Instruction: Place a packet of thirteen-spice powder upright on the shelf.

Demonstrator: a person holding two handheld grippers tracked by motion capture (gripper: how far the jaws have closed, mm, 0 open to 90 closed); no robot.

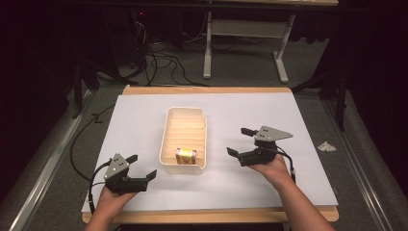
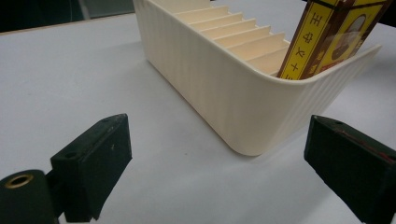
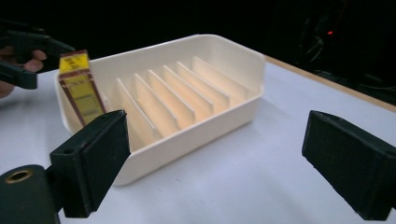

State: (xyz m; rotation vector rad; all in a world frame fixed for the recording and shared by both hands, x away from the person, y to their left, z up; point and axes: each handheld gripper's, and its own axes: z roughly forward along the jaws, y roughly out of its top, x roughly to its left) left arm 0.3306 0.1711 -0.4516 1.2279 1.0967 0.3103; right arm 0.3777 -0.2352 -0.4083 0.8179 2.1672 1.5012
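Note:
A cream slotted tray (image 1: 168, 126) stands lengthwise in the middle of the white table sheet. A yellow and brown box (image 1: 185, 156) stands upright in the slot nearest the person. In the left gripper view the tray's rounded near corner (image 2: 243, 102) fills the middle and the box (image 2: 327, 37) rises at the upper right. In the right gripper view the tray (image 3: 196, 126) lies across the frame with the box (image 3: 81, 88) at its left end. My left gripper (image 1: 144, 167) rests open left of the tray. My right gripper (image 1: 239, 141) hovers open to the tray's right, nothing between its jaws.
The white sheet (image 1: 298, 144) covers a wooden table whose edge (image 1: 207, 90) shows at the back. A crumpled scrap (image 1: 326, 146) lies on the floor at the right. Cables (image 1: 163, 62) and a desk frame (image 1: 240, 43) stand behind the table.

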